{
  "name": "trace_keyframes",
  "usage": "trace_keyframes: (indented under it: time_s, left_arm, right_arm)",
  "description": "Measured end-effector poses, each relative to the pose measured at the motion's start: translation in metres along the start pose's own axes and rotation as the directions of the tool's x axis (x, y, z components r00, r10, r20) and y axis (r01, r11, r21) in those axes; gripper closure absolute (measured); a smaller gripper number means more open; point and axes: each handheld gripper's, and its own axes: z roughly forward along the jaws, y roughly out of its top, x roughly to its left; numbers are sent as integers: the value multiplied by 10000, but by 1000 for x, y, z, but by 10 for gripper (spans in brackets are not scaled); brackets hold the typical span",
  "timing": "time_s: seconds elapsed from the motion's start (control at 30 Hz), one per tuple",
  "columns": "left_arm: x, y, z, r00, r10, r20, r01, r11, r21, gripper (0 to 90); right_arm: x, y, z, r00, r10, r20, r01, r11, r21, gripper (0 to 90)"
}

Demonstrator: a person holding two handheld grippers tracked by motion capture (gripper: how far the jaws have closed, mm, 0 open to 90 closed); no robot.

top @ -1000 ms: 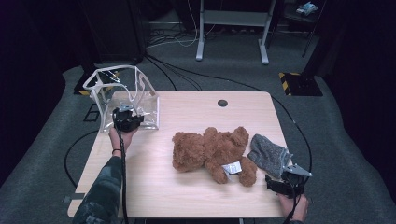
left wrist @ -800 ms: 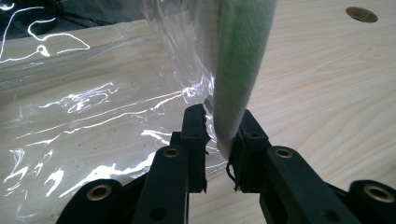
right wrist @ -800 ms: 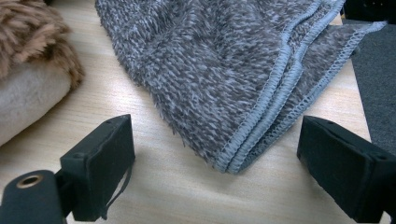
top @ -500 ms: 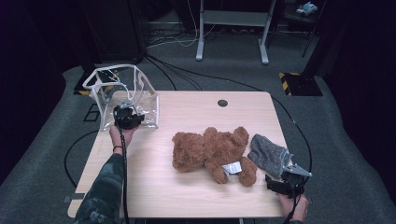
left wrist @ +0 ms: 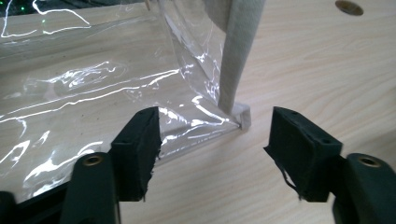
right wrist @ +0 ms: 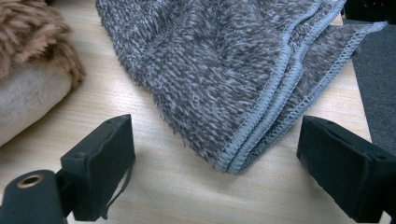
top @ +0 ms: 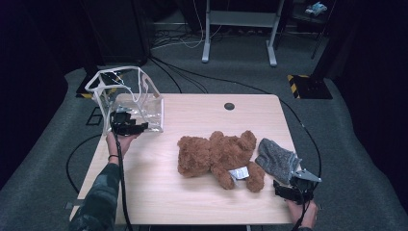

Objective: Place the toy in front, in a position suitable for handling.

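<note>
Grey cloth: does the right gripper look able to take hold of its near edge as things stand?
Probably yes. The right gripper is open, the grey cloth edge lies just ahead between its jaws, and bare table separates them.

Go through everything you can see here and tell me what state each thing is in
Clear bag: upright, mouth open, empty.
Teddy bear: lying on the table.
Grey cloth: folded, flat.
Left gripper: jaws just opened, off the bag's corner.
Right gripper: open, holding nothing.
</note>
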Motion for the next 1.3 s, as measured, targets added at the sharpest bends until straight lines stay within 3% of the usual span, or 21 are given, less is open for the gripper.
trace_keyframes:
  time_s: [0.03,0.1,0.17,0.4,0.53,0.6,0.83,0.9,0.97,1.1,1.13,1.17,1.3]
  left_arm:
    - [-1,-2,-3,9999,-82,152,81,10000,35,302]
    - [-2,-4,-7,10000,-69,71,69,10000,-3,267]
    - [-2,-7,-11,9993,-161,347,159,9998,69,238]
    - [-9,-18,-22,9991,-121,417,114,9998,163,167]
    - [-14,-30,-26,9987,-166,489,152,9994,295,155]
    - [-16,-36,-27,9979,-227,613,201,9989,417,150]
    - [-22,-51,-32,9944,-633,844,595,9971,472,138]
    - [-25,-54,-34,9962,-339,808,302,9984,472,136]
    - [-28,-56,-36,9964,-283,795,254,9990,378,129]
    - [-31,-56,-40,9962,-232,838,200,9991,381,125]
    - [-33,-57,-40,9963,-243,821,226,9995,217,122]
    - [-35,-57,-44,9951,-268,953,232,9990,385,119]
    - [-41,-59,-47,9956,-142,931,116,9995,283,120]
  right_arm:
    - [0,0,0,10000,0,3,0,10000,3,104]
    - [0,0,0,10000,6,5,-6,10000,2,104]
    - [0,0,0,10000,2,6,-2,10000,2,104]
    - [0,0,0,10000,-14,40,14,10000,36,96]
    - [1,0,0,10000,-4,4,4,10000,68,80]
    - [1,0,0,9990,-379,-230,381,9992,118,47]
    - [4,2,3,9998,-161,-144,166,9992,355,0]
    - [4,4,3,9995,-238,-198,248,9983,527,0]
    - [5,5,3,9999,-47,-97,53,9980,637,0]
    - [6,9,3,9997,-125,-221,146,9948,1005,0]
    - [6,12,0,9992,-42,-398,81,9950,994,21]
    - [5,13,-3,9987,-124,-502,169,9957,914,22]
    - [5,20,-13,9976,83,-692,-35,9976,694,30]
